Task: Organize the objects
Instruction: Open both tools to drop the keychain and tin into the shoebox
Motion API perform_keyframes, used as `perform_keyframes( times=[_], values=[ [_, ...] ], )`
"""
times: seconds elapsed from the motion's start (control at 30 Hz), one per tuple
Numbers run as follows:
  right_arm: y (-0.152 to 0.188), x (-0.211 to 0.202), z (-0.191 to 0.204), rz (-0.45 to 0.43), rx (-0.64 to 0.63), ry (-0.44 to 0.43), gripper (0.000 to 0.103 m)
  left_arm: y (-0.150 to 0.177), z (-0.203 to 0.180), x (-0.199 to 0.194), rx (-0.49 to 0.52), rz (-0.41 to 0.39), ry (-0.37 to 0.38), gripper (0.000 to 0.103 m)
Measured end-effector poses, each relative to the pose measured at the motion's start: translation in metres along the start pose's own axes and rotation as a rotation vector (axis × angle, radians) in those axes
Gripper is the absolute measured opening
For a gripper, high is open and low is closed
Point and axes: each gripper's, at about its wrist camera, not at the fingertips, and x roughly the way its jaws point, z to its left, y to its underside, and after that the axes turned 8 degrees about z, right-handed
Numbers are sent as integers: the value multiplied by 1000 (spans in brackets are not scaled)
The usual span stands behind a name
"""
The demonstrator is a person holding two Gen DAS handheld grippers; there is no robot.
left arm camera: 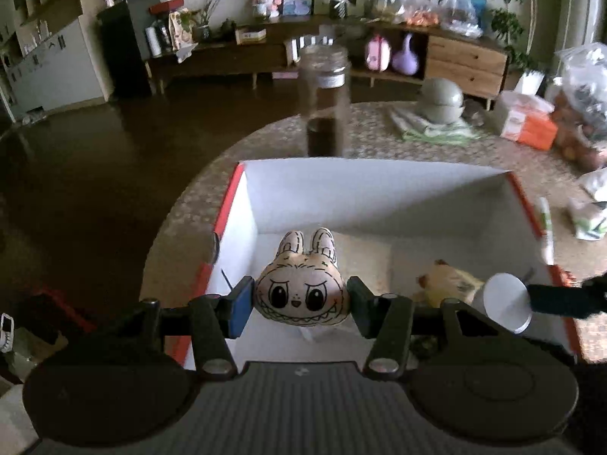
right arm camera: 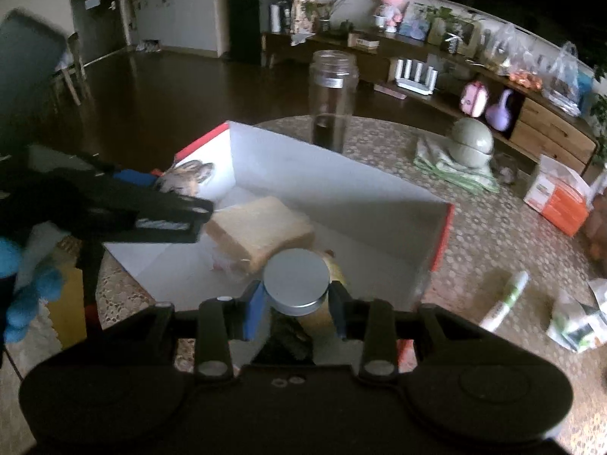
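Note:
My left gripper [left arm camera: 301, 303] is shut on a beige plush rabbit face with big eyes and jagged teeth [left arm camera: 301, 292], held over the near part of a white box with red outer sides [left arm camera: 296, 189]. My right gripper [right arm camera: 296, 299] is shut on a round silver lid [right arm camera: 296, 280], held over the box's near right part [right arm camera: 341, 189]; the lid shows in the left wrist view [left arm camera: 506, 301]. The plush and left gripper show at the left of the right wrist view [right arm camera: 189, 180]. In the box lie a tan bread-like block [right arm camera: 261, 227] and a yellowish item [left arm camera: 451, 284].
A tall open glass jar [right arm camera: 333, 94] with dark contents stands behind the box on the round lace-covered table [right arm camera: 474, 235]. Stacked grey-green bowls [right arm camera: 474, 142] on a green cloth, an orange-white carton [right arm camera: 557, 197], a white-green tube [right arm camera: 506, 299] and a crumpled packet [right arm camera: 576, 322] lie to the right.

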Motion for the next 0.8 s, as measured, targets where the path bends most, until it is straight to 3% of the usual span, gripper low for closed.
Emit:
perform_keyframes(
  times=[0.37, 0.8],
  values=[
    [-8, 32, 11, 73, -20, -20, 36, -11, 2, 46, 33, 90, -18, 52],
    [-2, 45, 8, 117, 18, -43, 40, -9, 4, 50, 32, 103, 26, 53]
  ],
)
